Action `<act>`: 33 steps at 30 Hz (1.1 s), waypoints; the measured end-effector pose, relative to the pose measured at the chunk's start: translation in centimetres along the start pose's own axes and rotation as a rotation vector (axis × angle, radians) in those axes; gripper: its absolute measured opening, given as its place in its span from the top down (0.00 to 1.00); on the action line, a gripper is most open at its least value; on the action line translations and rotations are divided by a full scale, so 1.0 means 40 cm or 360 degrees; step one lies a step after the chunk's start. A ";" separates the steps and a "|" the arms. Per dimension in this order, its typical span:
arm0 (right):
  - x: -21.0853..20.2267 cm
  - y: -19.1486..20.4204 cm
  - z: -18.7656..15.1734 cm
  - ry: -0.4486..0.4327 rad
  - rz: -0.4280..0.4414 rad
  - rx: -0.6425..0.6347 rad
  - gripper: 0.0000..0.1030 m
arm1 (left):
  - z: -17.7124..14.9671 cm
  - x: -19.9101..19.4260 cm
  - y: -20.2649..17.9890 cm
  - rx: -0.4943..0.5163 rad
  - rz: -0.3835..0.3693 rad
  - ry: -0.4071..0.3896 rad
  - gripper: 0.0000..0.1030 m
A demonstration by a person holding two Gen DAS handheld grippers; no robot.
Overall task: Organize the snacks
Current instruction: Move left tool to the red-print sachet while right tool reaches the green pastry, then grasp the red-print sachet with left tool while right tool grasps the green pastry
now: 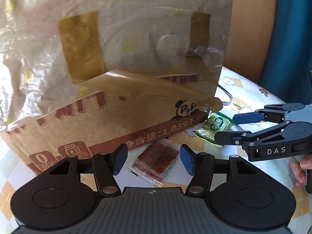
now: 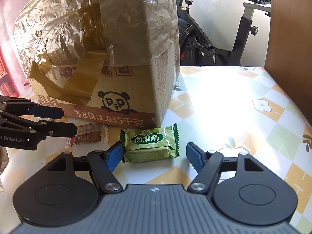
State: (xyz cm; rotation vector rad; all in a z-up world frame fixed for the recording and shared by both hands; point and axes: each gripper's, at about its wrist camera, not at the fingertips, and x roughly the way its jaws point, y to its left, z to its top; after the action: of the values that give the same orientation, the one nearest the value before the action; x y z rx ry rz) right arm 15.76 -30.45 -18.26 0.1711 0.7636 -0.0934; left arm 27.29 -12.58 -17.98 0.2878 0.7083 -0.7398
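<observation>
Brown corrugated cardboard box (image 1: 120, 105), taped and draped in clear plastic, stands on the flower-patterned tablecloth (image 2: 243, 101). Just before it lie a red-brown clear-wrapped snack packet (image 1: 158, 160) and a green foil pastry packet (image 2: 151, 145). The left gripper (image 1: 151, 159) is open astride the red packet, and the right gripper (image 2: 156, 156) is open around the green one.

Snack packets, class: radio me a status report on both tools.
Left tool open over red packet. Right tool open, green packet between fingers, ungripped. Cardboard box close behind both.
</observation>
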 end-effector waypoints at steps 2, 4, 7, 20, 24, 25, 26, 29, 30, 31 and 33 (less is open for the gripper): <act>-0.007 -0.004 -0.004 -0.0024 -0.0011 0.0014 0.30 | 0.003 0.015 0.000 -0.0004 -0.0021 0.0024 0.40; -0.013 -0.006 -0.005 -0.0036 -0.0016 0.0026 0.30 | 0.003 0.026 0.012 -0.0029 -0.0025 0.0043 0.40; -0.019 -0.012 -0.008 -0.0044 0.0004 0.0038 0.30 | 0.005 0.042 0.021 -0.0073 -0.0036 0.0068 0.40; -0.028 -0.028 -0.012 -0.0082 0.0022 0.0108 0.32 | -0.016 0.078 -0.039 -0.0006 -0.0021 0.0133 0.32; -0.029 -0.030 -0.012 -0.0083 0.0032 0.0121 0.32 | -0.014 0.102 -0.049 -0.0055 0.0032 0.0126 0.32; -0.029 -0.030 -0.012 -0.0085 0.0032 0.0125 0.32 | -0.014 0.107 -0.051 -0.0062 0.0037 0.0124 0.33; -0.030 -0.031 -0.012 -0.0087 0.0033 0.0129 0.32 | -0.014 0.109 -0.051 -0.0075 0.0043 0.0120 0.35; -0.031 -0.035 -0.014 -0.0087 0.0043 0.0135 0.32 | -0.014 0.112 -0.061 -0.0092 0.0059 0.0122 0.58; -0.029 -0.038 -0.012 -0.0083 0.0048 0.0136 0.32 | -0.015 0.102 -0.062 -0.0107 0.0074 0.0126 0.59; -0.027 -0.039 -0.011 -0.0078 0.0055 0.0137 0.32 | -0.017 0.078 -0.060 -0.0122 0.0093 0.0125 0.59; -0.026 -0.040 -0.010 -0.0075 0.0064 0.0134 0.32 | -0.029 0.058 -0.059 -0.0168 0.0132 0.0117 0.59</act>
State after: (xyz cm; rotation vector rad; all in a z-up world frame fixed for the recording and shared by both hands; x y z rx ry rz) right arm 14.50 -31.92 -18.01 0.2633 0.7091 -0.0915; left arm 26.29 -14.89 -20.42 0.2474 0.7977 -0.6136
